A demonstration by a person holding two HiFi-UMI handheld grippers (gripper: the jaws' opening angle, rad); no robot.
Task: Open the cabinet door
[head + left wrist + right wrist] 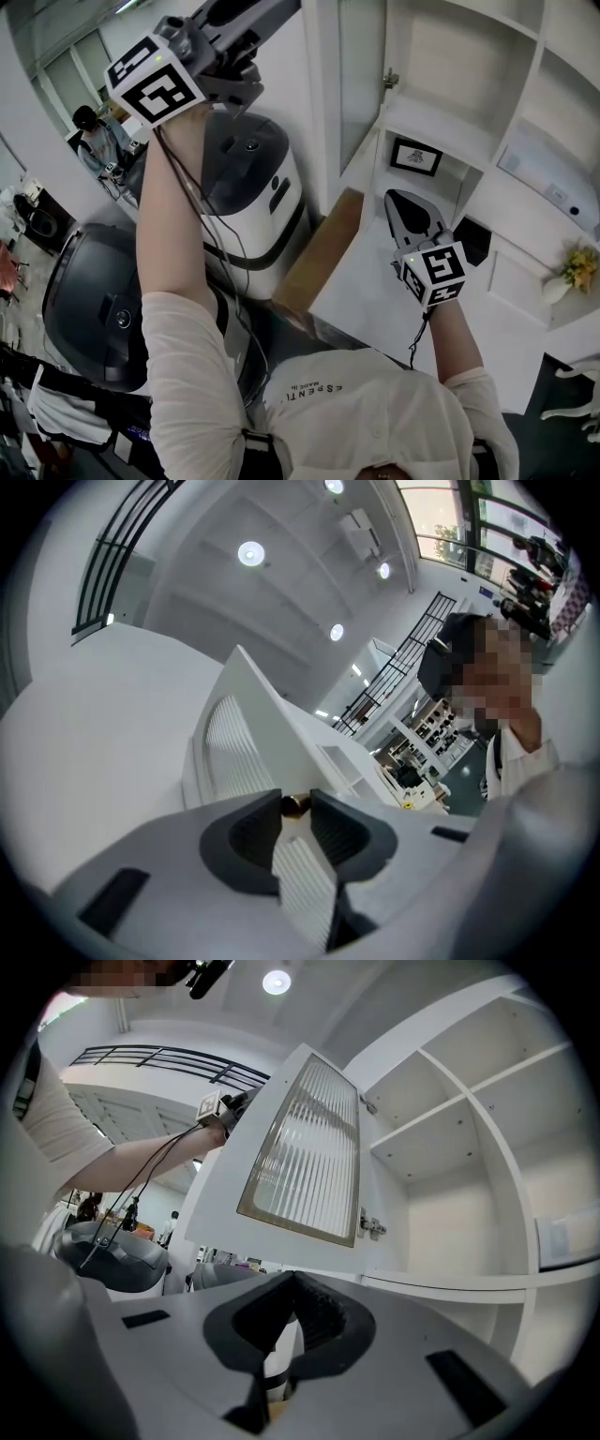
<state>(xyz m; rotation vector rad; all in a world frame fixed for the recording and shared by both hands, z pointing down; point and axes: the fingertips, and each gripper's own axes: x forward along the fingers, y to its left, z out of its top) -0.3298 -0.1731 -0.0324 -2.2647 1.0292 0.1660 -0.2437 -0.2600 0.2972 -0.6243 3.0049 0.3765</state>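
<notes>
The white cabinet door (305,1152) has a ribbed glass panel and stands swung wide from its hinges (371,1226). In the head view the door (323,112) shows nearly edge-on. My left gripper (275,8) is raised high at the door's outer edge. In the left gripper view its jaws (296,801) close on the small brass door knob (294,805), both tips touching it. My right gripper (405,212) hangs lower, in front of the open shelves, pointing at them. Its jaws (294,1281) are shut with nothing between them.
Open white shelves (469,1138) lie behind the door, one holding a framed picture (415,157). A white and grey machine (248,197) and a cardboard box (323,248) stand below the door. A dark round machine (94,300) is at left. Flowers (574,270) sit at right.
</notes>
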